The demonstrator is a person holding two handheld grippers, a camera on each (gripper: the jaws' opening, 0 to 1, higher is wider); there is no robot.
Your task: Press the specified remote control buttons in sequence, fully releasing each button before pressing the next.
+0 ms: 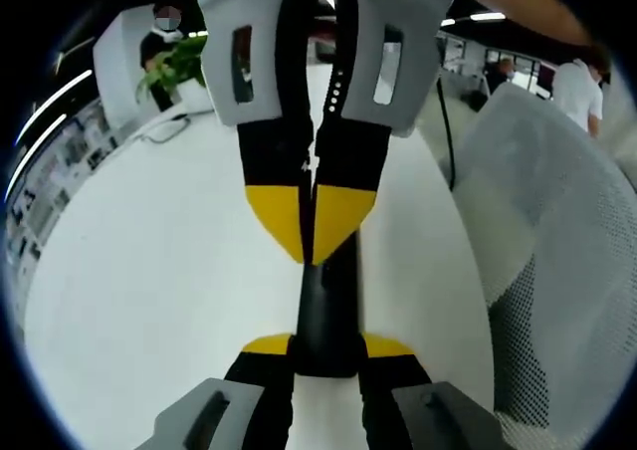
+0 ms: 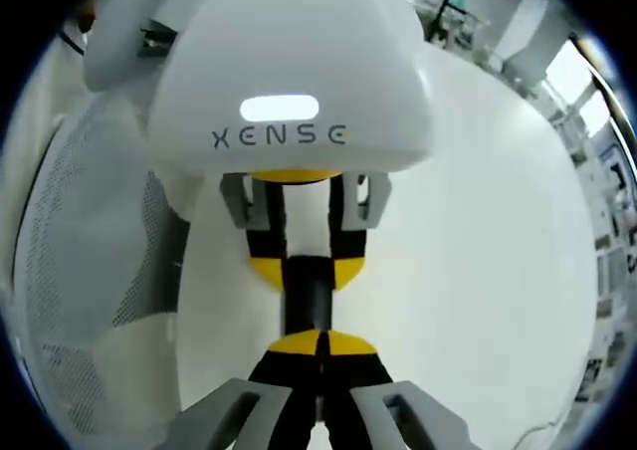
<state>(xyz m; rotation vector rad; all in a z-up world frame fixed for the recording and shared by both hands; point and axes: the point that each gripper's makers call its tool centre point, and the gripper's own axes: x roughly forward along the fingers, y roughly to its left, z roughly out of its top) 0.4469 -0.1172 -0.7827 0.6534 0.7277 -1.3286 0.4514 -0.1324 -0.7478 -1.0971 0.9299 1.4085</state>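
Left gripper view looks along the left gripper (image 1: 326, 355), whose yellow-tipped jaws rise from the bottom edge and pinch one end of a slim black remote control (image 1: 328, 306) that runs away from the camera over the white table (image 1: 149, 281). From the top of that view the right gripper (image 1: 309, 246) reaches down, its two yellow tips pressed together with no gap, their points meeting on the remote's upper face. A white mesh chair back (image 1: 557, 271) stands at the right, a green plant (image 1: 179, 62) sits far off on the table, a black cable (image 1: 445, 121) trails beside the gripper body, and people stand in the background. Right gripper view shows the right gripper (image 2: 318, 345) at the bottom with its yellow tips closed against each other and resting on the near end of the black remote control (image 2: 307, 301). Beyond it the left gripper (image 2: 307, 269) faces the camera, its yellow tips on either side of the remote, gripping it, under a white housing (image 2: 289, 72) lettered XENSE. The white table (image 2: 478, 231) lies beneath and the mesh chair back (image 2: 90, 271) fills the left side.
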